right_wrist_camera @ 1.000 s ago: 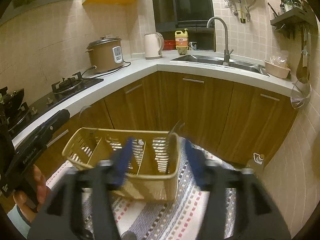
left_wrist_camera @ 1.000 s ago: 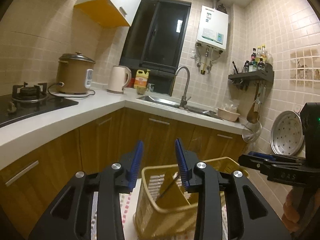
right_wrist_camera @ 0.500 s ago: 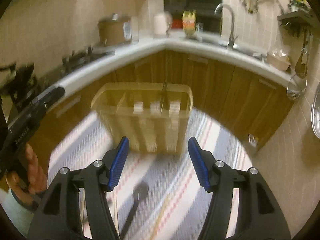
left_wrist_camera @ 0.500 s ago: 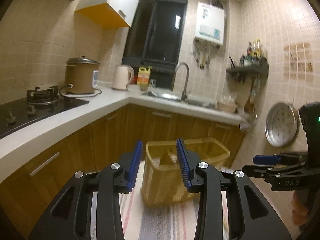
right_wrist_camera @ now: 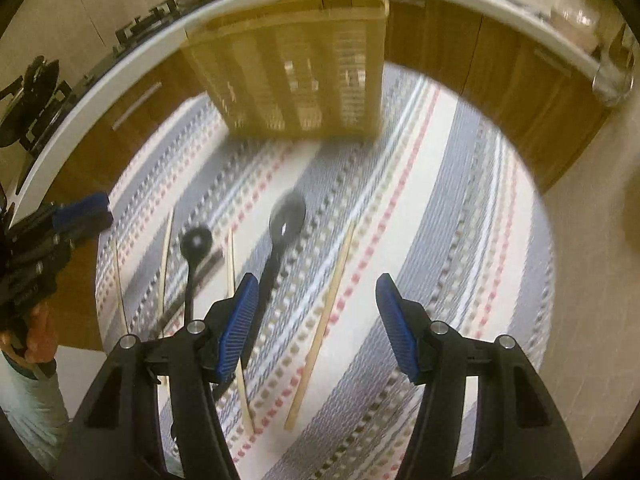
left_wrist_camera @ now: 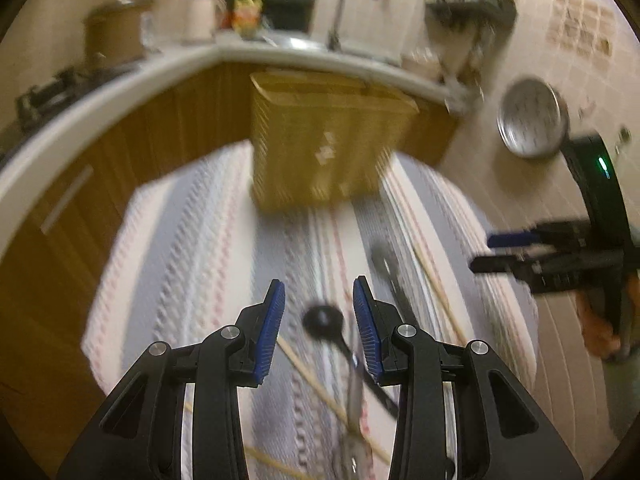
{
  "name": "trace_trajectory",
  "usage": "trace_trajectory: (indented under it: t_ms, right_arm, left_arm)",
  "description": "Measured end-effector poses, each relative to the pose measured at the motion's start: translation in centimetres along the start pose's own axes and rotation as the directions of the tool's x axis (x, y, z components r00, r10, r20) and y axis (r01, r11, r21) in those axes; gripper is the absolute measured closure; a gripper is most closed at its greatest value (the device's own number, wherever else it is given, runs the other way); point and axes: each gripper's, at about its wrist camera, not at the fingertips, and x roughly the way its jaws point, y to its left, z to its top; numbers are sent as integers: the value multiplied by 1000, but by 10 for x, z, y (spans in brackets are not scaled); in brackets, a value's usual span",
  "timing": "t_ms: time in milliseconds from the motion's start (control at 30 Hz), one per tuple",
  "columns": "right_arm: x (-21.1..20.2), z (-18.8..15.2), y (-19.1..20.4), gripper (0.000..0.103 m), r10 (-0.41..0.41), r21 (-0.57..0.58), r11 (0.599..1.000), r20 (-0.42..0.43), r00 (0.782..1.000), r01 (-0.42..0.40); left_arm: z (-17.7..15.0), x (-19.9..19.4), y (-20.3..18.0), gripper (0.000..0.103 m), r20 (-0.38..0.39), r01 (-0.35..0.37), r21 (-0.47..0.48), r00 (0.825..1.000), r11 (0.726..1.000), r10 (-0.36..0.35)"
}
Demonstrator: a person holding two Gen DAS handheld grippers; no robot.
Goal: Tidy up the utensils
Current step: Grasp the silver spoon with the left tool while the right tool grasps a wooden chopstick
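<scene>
- My left gripper (left_wrist_camera: 319,316) hangs over the striped mat (left_wrist_camera: 200,240), jaws parted with a moderate gap and nothing between the pads.
- Below that gap, on the mat, lies a black round-headed ladle (left_wrist_camera: 322,318); its handle runs back under the right-hand finger.
- My right gripper (right_wrist_camera: 313,322) is spread wide above the same mat and holds nothing.
- A wooden chopstick (right_wrist_camera: 320,332) lies on the mat in the space between the right gripper's fingers, pointing away toward the basket.
- A black spoon (right_wrist_camera: 286,216) lies just to the left of that chopstick; its handle passes behind the left finger (right_wrist_camera: 236,320).
- More chopsticks (right_wrist_camera: 164,264) lie further left, beside the ladle.
- The tan slotted utensil basket (right_wrist_camera: 296,76) stands upright at the far edge of the mat, in front of the wooden cabinets (right_wrist_camera: 500,76), well apart from both grippers.
- Both views are motion-blurred; the basket's contents cannot be made out.
</scene>
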Motion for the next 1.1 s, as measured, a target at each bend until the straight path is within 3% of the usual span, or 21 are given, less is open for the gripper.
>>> trace_trajectory:
  t_ms: [167,367,500,767,1000,1033,1100]
  right_arm:
    - [27,-5,-5,63,40,44,998,-88,995,-36]
    - [41,-11,-11,63,57,87,995,-124,991,-46]
    - [48,-10,-16,63,52,105,994,-138,989,-38]
    - [65,-8,-9,70,29,72,997,-162,986,-18]
    - [70,-1,2,70,-22,34,999,-178,984,29]
    - [71,0,6,73,-32,25,999,-181,983,37]
    - [73,1,11,86,-75,-2,997,-182,980,76]
  left_arm:
    - [-21,20,-10,69,-128,65,30,990,997,-61]
    - [-31,49,-21,69,-274,83,65,960,994,-62]
    - [-34,62,-21,69,-348,132,36,931,991,-112]
    - [-40,77,-27,71,-412,105,67,908,992,-68]
    - [-38,98,-44,71,-432,64,131,902,989,-1]
    - [-37,99,-46,71,-432,60,139,902,988,6]
    - [-36,103,-51,83,-430,43,160,902,986,31]
